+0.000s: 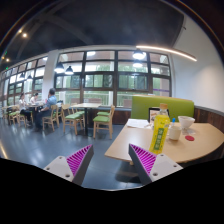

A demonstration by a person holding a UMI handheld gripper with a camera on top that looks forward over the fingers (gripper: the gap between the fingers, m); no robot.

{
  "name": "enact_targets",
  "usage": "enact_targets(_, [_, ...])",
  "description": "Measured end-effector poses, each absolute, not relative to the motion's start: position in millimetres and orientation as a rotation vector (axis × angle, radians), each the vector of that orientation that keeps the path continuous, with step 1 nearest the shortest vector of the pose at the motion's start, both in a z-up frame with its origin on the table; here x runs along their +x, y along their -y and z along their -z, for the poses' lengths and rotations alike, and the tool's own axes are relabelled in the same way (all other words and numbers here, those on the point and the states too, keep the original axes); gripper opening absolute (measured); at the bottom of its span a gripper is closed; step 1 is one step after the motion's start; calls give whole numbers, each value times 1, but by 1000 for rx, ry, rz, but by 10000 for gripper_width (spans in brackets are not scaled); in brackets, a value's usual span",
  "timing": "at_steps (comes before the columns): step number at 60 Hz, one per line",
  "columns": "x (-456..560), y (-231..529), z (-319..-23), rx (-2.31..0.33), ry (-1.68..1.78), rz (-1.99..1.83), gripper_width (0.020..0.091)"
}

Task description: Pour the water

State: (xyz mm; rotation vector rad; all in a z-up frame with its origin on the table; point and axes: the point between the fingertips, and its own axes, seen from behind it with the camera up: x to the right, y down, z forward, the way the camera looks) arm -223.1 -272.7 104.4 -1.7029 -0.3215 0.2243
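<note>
My gripper (111, 166) is open, its two fingers with magenta pads (79, 158) spread wide and nothing between them. Well beyond the right finger stands a round wooden table (135, 146). On it are a tall yellow-green carton (160, 133), a white cup (174, 131) beside it, and a white bowl-like vessel (187, 122) farther back. The carton is upright. All of these lie ahead and to the right of the fingers, far from them.
A green bench seat (160, 105) runs behind the table. Other tables and green-seated chairs (103, 122) stand farther off by the large windows (110, 75). A person (50, 101) sits at a table on the left. Grey floor (50, 145) stretches ahead of the fingers.
</note>
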Motion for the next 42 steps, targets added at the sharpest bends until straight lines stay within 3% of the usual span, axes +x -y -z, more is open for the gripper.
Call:
enact_targets(23, [-135,218,-107,-1645,214,-112,815])
enact_targets(30, [-92,184,-122,-1620,173,-51,819])
enact_targets(42, [-82,106,-105,-1659,143,-13,817])
